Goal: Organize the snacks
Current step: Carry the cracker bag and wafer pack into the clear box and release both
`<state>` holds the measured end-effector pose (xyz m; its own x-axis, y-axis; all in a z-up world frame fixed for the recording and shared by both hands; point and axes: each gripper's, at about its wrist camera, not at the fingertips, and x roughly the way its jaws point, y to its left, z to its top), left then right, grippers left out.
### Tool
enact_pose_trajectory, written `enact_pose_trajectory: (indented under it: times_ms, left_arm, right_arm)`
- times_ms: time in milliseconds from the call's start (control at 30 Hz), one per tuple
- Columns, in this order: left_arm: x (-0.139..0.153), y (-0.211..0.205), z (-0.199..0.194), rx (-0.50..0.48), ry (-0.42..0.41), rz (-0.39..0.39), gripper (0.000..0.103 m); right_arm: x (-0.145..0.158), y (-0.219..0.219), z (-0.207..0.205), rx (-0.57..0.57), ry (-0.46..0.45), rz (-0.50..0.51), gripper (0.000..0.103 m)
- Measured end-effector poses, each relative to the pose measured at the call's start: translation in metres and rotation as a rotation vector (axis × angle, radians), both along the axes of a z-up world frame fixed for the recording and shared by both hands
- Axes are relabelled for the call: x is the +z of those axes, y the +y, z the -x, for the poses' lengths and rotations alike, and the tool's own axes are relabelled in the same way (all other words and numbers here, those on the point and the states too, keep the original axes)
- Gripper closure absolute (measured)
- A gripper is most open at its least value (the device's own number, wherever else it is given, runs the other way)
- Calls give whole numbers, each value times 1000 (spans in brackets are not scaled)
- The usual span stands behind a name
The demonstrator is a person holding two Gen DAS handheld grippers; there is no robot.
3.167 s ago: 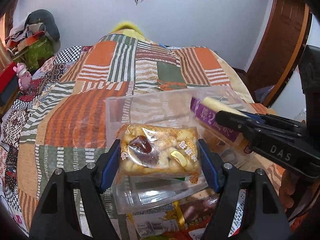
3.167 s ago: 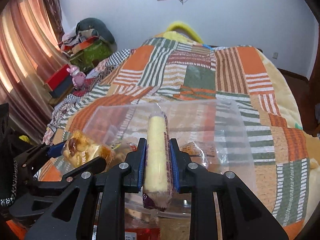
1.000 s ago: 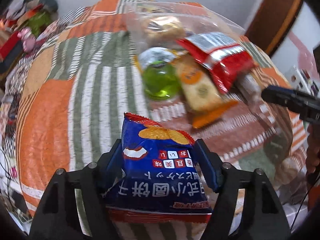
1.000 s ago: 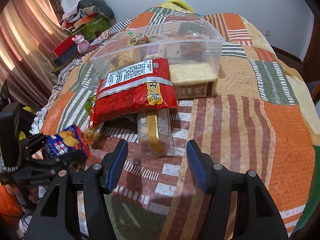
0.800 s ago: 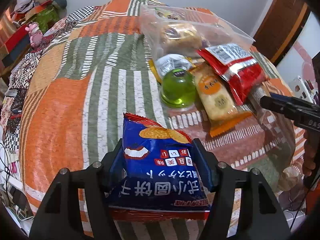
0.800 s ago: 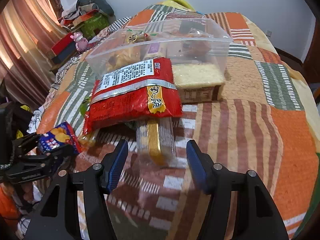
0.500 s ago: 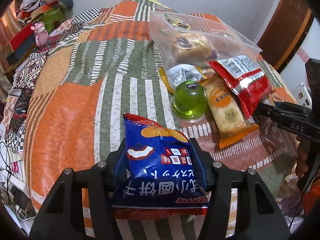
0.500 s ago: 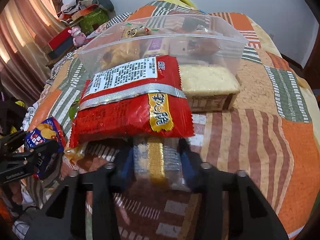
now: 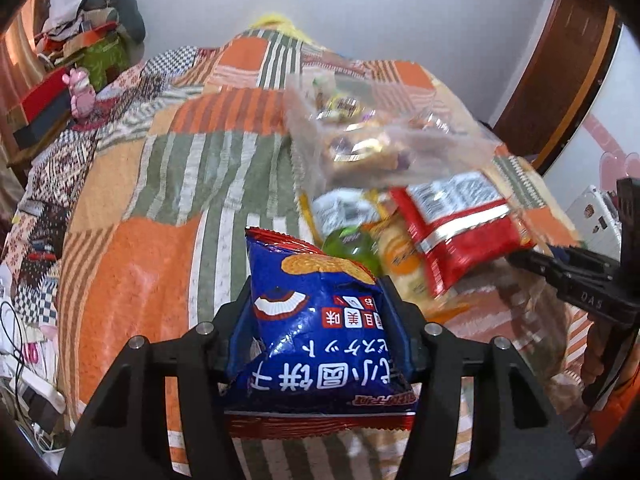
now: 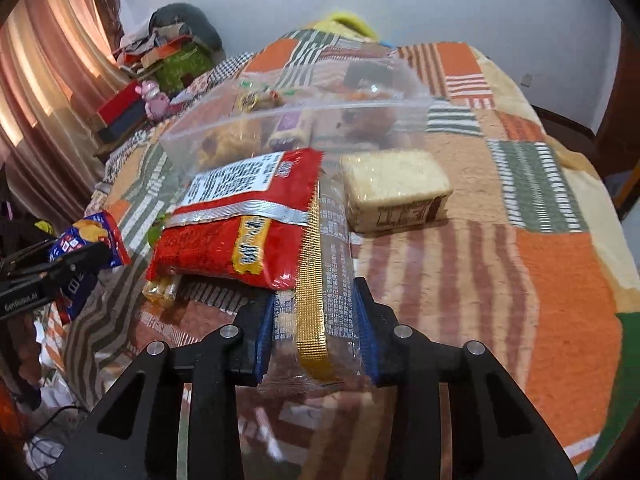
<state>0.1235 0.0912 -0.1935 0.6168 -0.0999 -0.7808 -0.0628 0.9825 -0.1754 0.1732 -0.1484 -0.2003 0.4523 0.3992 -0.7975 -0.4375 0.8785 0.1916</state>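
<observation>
Left tongs (image 9: 320, 320): clamped on blue snack bag (image 9: 320, 336), held above the patchwork bed (image 9: 132, 272). Beyond, right: green jelly cup (image 9: 352, 246), red packet (image 9: 452, 224), clear bin (image 9: 384, 148) of snacks. Right tongs (image 10: 316, 332): jaws have just been closing, now pressed on clear wrapped packet (image 10: 320, 280) with gold strip, its far end tucked under the red packet. Cake block (image 10: 394, 190) just right of it.
</observation>
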Motion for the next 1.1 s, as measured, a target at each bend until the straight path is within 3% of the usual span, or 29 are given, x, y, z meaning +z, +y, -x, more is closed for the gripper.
enact_pose_trajectory:
  times_ms: [300,700,1100]
  left_arm:
    - [40,-17,-7,-21,-90,-11,47]
    - [75,-31,-48,-47,-177,-19,47]
    - [79,-33,-117,-47,-206,-44,46]
  right_arm:
    - [29,-24,2,-60,-78,-14,70]
    - [66,-9,-19,-53,-188,-74,70]
    - [66,28,-79,-37,-197,-117,70]
